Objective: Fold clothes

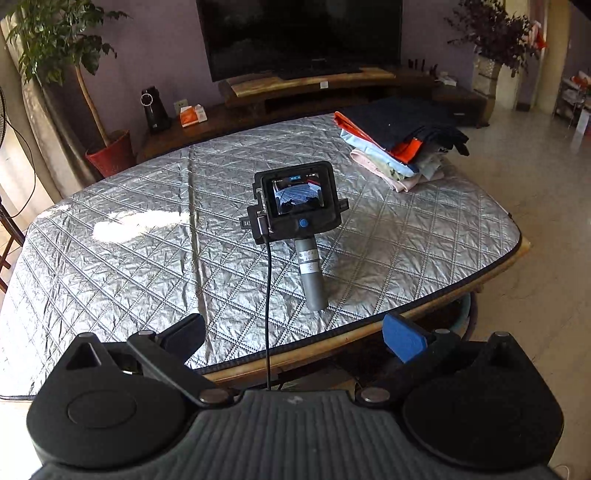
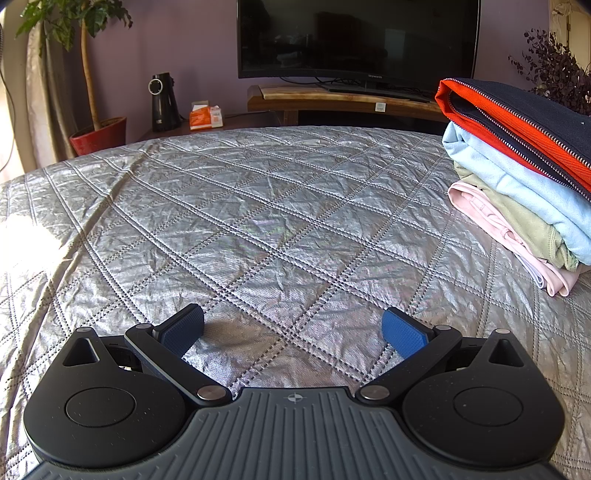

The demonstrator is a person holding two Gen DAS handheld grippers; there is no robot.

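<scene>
A stack of folded clothes (image 1: 399, 144) lies at the far right of the silver quilted table cover (image 1: 147, 240); a dark jacket with orange lining and a zip is on top, with light blue, green and pink pieces under it. My left gripper (image 1: 295, 332) hangs open over the table's near edge with nothing between its fingers. The right gripper's body, with its camera screen (image 1: 297, 197) and grey handle (image 1: 314, 280), rests on the cover mid-table, no hand on it. In the right wrist view my right gripper (image 2: 293, 325) sits open and empty on the cover (image 2: 258, 203), the stack (image 2: 517, 177) to its right.
A black cable (image 1: 269, 314) runs from the right device toward me. Beyond the table are a TV (image 1: 299, 33) on a wooden stand (image 1: 314, 85), a potted plant in a red pot (image 1: 110, 153), a black appliance (image 1: 155, 110) and an orange box (image 1: 192, 115). Tiled floor (image 1: 535, 177) lies to the right.
</scene>
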